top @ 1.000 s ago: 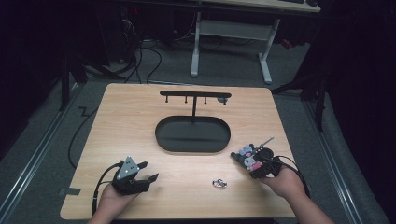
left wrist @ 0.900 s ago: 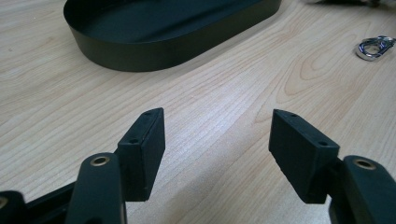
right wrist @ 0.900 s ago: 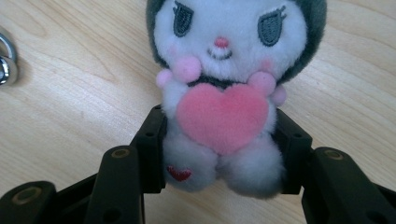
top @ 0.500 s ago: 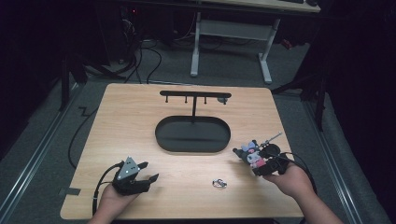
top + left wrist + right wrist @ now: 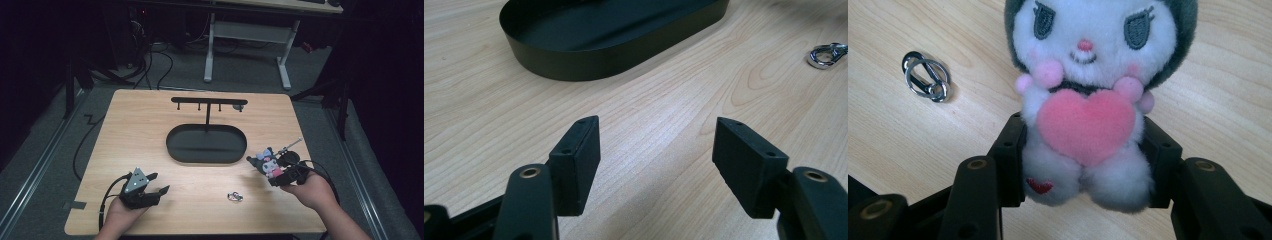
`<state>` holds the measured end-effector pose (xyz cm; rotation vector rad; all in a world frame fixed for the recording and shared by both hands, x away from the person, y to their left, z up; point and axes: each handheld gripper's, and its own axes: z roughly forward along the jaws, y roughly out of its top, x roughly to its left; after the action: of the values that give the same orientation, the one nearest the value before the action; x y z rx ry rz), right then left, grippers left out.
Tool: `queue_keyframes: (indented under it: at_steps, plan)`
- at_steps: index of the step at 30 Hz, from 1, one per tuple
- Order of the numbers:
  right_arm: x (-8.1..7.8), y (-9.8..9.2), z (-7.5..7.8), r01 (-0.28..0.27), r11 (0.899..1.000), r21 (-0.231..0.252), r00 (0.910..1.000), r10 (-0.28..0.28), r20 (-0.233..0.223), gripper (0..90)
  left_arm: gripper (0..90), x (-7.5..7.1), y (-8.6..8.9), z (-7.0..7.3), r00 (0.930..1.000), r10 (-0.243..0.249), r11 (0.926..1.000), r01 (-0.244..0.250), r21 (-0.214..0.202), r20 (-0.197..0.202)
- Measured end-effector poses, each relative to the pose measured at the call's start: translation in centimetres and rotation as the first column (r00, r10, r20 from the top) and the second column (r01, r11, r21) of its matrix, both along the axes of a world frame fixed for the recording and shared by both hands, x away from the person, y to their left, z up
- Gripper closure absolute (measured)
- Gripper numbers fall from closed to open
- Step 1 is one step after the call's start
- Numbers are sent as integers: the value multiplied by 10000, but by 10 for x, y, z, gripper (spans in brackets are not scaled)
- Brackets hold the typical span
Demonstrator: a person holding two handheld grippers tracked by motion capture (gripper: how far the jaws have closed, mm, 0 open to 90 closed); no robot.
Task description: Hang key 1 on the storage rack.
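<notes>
Dim room, pale wooden surface (image 5: pixel 150 130) lit from above. Your right hand-held gripper (image 5: pixel 1083 150) is clenched on the plush toy (image 5: pixel 1088 100), both pads pressing its lower body from the sides; in the high view the plush toy (image 5: pixel 267 162) is held clear of the wood, just right of the black oval tray (image 5: pixel 206 144). Your left hand-held gripper (image 5: pixel 656 150) is released, jaws wide with nothing between them, resting low near the front edge. Status, as judged: pick-up done. Left to do: hang the toy on a peg of the black T-shaped rack (image 5: pixel 207 102) behind the tray, or set it in the tray. A metal key ring (image 5: pixel 234 196) lies untouched on the wood between your hands.
</notes>
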<state>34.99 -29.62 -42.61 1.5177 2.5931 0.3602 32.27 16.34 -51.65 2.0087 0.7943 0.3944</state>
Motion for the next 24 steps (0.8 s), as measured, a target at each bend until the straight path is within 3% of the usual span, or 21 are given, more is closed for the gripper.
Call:
queue_keyframes:
  at_steps: [16,24]
  plan:
    - [5,8,14,-63,9995,306,9999,60,108,492,351,-1,1,1,9999,43,10000,-43,-26,110]
    - [16,15,27,-45,9991,417,9998,38,177,492,350,-1,1,1,9999,28,10000,-28,-30,123]
